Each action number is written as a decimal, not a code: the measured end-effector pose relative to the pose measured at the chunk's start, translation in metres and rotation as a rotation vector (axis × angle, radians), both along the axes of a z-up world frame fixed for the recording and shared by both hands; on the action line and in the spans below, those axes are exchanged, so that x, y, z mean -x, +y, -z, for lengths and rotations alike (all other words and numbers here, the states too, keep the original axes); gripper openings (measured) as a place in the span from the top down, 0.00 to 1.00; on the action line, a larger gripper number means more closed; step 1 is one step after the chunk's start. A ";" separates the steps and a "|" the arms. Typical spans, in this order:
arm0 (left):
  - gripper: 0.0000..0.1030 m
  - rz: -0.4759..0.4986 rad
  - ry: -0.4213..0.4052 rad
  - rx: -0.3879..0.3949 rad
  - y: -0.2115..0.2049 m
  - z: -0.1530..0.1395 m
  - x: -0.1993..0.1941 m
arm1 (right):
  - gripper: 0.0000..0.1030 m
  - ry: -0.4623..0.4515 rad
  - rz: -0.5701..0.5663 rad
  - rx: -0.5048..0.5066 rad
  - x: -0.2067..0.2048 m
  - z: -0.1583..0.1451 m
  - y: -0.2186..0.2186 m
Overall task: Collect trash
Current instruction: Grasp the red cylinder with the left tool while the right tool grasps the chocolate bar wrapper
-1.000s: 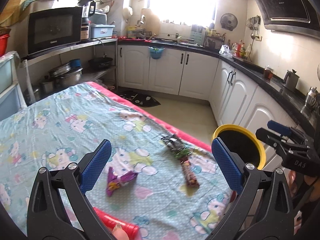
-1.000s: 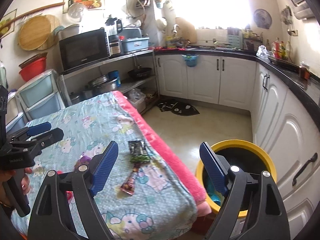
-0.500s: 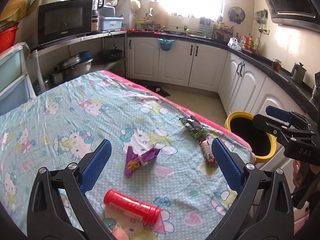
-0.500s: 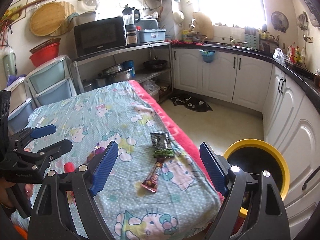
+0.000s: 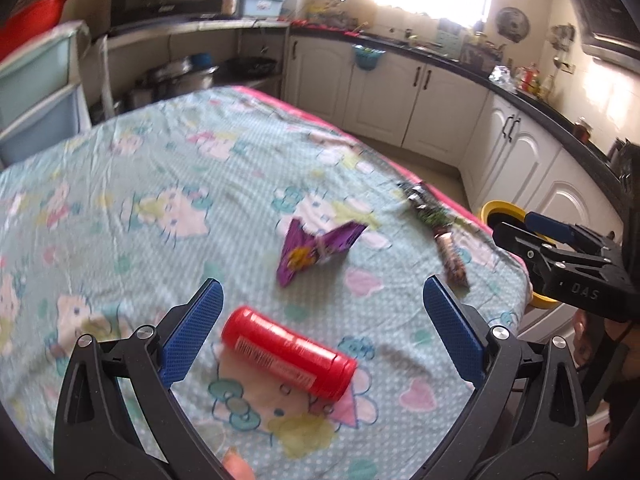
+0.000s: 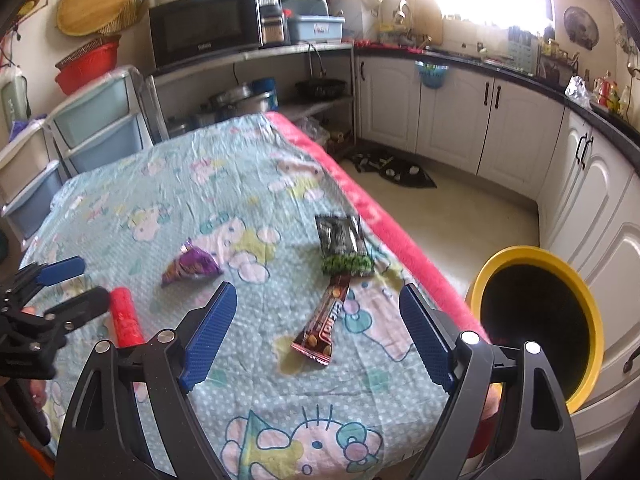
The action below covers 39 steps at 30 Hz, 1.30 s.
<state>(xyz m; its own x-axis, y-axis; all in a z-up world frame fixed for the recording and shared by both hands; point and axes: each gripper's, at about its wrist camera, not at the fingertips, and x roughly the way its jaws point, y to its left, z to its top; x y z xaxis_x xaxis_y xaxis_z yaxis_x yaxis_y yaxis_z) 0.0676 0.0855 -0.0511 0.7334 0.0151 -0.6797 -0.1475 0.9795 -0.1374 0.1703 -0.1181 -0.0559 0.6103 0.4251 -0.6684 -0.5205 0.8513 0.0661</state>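
A red tube [image 5: 288,353] lies on the cartoon-print tablecloth [image 5: 140,184] between the fingers of my open left gripper [image 5: 322,332]; it also shows in the right wrist view [image 6: 126,317]. A purple wrapper [image 5: 316,248] [image 6: 191,267] lies beyond it. A green-black packet [image 6: 343,245] [image 5: 428,206] and a brown candy-bar wrapper [image 6: 324,322] [image 5: 452,257] lie near the table's right edge. My right gripper [image 6: 316,334] is open and empty, above the brown wrapper. A yellow-rimmed bin [image 6: 540,320] [image 5: 502,210] stands on the floor right of the table.
The table's pink edge [image 6: 360,200] runs along the right side. White cabinets [image 6: 460,120] and a dark counter line the far and right walls. A shelf with a microwave [image 6: 204,30] and plastic drawers [image 6: 100,128] stand behind the table. A dark mat [image 6: 392,166] lies on the floor.
Both grippers have pulled back and tilted down toward the table. The red tube has come fully into view between my left fingers. Both stay open.
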 end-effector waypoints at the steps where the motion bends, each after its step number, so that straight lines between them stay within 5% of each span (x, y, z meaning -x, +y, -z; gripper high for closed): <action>1: 0.10 -0.012 0.010 0.011 0.004 0.003 0.001 | 0.22 0.016 0.001 0.007 -0.003 0.006 0.001; 13: 0.11 -0.094 0.139 0.296 0.040 0.042 0.002 | 0.41 0.177 0.014 0.028 -0.036 0.057 0.014; 18: 0.27 -0.098 0.182 0.337 0.036 0.051 -0.006 | 0.50 0.232 0.026 0.012 -0.046 0.069 0.016; 26: 0.55 -0.107 0.207 0.313 0.040 0.059 -0.013 | 0.77 0.225 0.037 0.028 -0.047 0.071 0.009; 33: 0.72 -0.092 0.205 0.347 0.053 0.059 -0.012 | 0.81 0.213 0.031 0.028 -0.038 0.067 -0.001; 39: 0.76 -0.049 0.195 0.321 0.047 0.055 -0.011 | 0.81 0.195 0.008 0.024 -0.023 0.059 -0.008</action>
<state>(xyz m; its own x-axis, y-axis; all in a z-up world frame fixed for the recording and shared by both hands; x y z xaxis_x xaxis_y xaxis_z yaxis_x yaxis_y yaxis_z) 0.0787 0.1326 -0.1064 0.5935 -0.1901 -0.7821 -0.2464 0.8821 -0.4014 0.1932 -0.1262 -0.1153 0.4717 0.4034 -0.7841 -0.4934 0.8577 0.1444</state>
